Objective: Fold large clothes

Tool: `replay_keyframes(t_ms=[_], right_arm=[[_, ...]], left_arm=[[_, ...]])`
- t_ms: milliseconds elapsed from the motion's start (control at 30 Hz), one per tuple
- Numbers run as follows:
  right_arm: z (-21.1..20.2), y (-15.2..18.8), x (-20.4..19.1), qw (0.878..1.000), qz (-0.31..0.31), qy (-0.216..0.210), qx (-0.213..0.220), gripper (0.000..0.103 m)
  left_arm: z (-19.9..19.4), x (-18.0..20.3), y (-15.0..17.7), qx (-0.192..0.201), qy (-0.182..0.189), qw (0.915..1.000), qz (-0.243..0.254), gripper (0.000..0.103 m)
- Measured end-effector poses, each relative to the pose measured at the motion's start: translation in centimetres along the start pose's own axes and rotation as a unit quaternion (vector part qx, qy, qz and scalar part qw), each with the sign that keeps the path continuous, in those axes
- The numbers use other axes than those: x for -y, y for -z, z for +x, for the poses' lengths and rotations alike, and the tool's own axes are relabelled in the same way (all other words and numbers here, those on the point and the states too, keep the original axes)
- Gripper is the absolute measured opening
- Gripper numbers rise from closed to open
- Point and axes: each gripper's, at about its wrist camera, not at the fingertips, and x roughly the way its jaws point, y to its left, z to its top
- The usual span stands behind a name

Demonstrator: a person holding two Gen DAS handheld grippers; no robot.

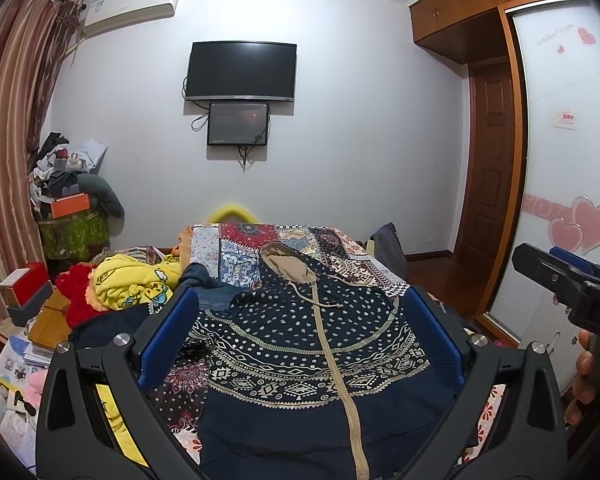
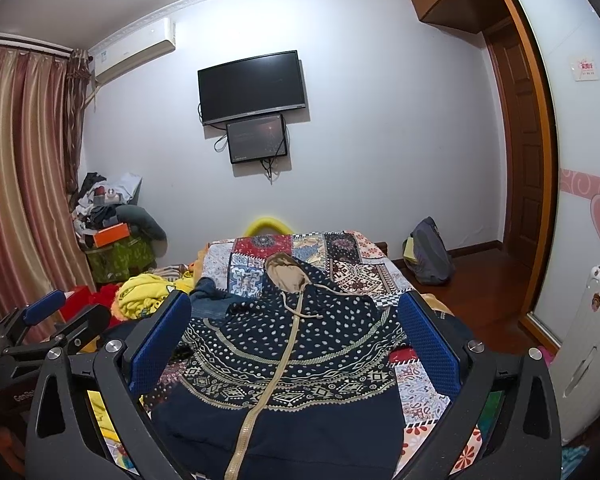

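Big hoodie (image 1: 300, 344) spread flat on bed (image 1: 340, 248) ahead of both claws. Left claw (image 1: 300, 336) and right claw (image 2: 296, 340) held wide, empty. Soft, floppy cloth; best pinched at bottom corners.

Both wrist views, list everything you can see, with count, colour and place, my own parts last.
hoodie: one, navy with beige pattern and zip, flat on the bed, hood away from the cameras
bedspread: one, multicoloured patchwork, under the hoodie
yellow clothes: one pile, left of the hoodie
jeans: one, blue, by the hoodie's left shoulder
television: one, black, on the wall
small screen: one, dark, below the television
air conditioner: one, white, upper left
curtain: one, striped, left
backpack: one, grey, on the floor at right
left gripper: one, black with blue pads, open above the hoodie
right gripper: one, the same, open
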Motion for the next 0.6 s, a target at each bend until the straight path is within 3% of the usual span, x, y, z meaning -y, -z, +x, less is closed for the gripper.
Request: replay_keyframes(t_ms=[467,600], right_arm=[[5.0,0.1,-0.3,0.999,-0.007,0.005,-0.039,0.103],[7.8,0.3,-0.1,0.998,-0.007,0.005,-0.059,0.103]], left_arm=[[5.7,-4.2,-0.3,-0.035,-0.013,0.9985,-0.041,0.103],[9.0,-6.9,-0.5,-0.05,-0.047,0.996,-0.057,0.103]])
